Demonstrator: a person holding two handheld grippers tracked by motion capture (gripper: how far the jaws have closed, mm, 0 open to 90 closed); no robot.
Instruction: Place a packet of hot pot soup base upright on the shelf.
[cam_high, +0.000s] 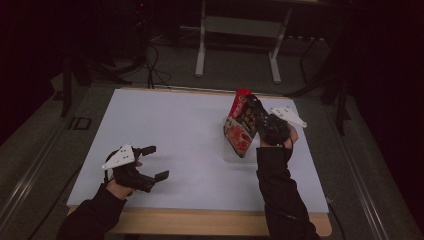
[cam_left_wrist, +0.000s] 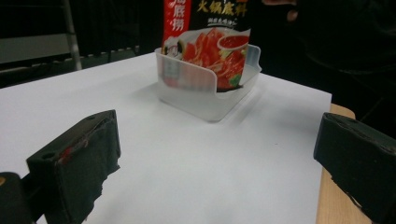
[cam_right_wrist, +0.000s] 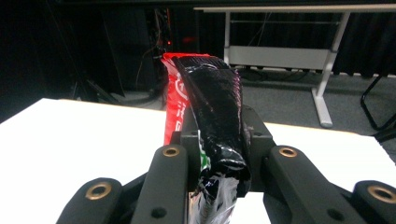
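My left gripper (cam_high: 146, 162) idle low over worktop (cam_high: 175, 150), fingers wide, holding nothing. Clear plastic bin (cam_left_wrist: 208, 88) mid-right. My right gripper (cam_high: 260, 117) pinches hotpot seasoning pouch (cam_high: 242, 127) upright, bottom edge in bin, likely for stowing.

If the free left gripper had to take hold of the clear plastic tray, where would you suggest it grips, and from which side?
I would grip the tray by its near wall, coming from above with one finger inside and one outside. The wall is thin and upright, and its rim dips into a low cut-out there, clear of the sauce pouch that the right gripper holds standing in it. The left gripper is open and faces that side.
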